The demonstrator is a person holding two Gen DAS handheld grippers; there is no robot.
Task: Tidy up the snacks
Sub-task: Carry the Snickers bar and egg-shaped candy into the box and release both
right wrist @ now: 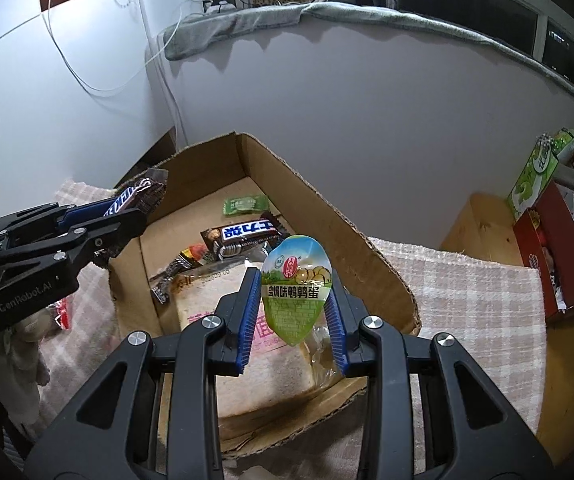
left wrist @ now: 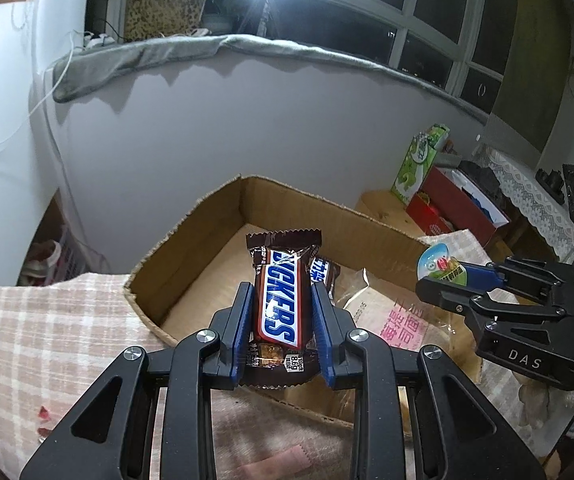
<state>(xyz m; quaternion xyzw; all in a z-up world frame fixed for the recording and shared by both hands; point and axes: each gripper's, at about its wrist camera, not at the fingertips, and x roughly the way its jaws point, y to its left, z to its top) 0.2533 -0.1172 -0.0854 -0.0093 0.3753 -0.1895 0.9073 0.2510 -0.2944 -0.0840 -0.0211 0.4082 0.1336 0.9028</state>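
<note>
The left hand-held gripper [left wrist: 283, 316] is clamped on a brown Snickers bar [left wrist: 281, 300], held upright above an open cardboard box [left wrist: 207, 216] that sits on a checked cloth [left wrist: 47, 340]. The right hand-held gripper [right wrist: 293, 312] pinches a green egg-shaped snack pack [right wrist: 297, 288] over the same box. Inside the box lie a bagged bread loaf [right wrist: 207, 300], a second chocolate bar [right wrist: 243, 234] and a small green packet [right wrist: 245, 204].
</note>
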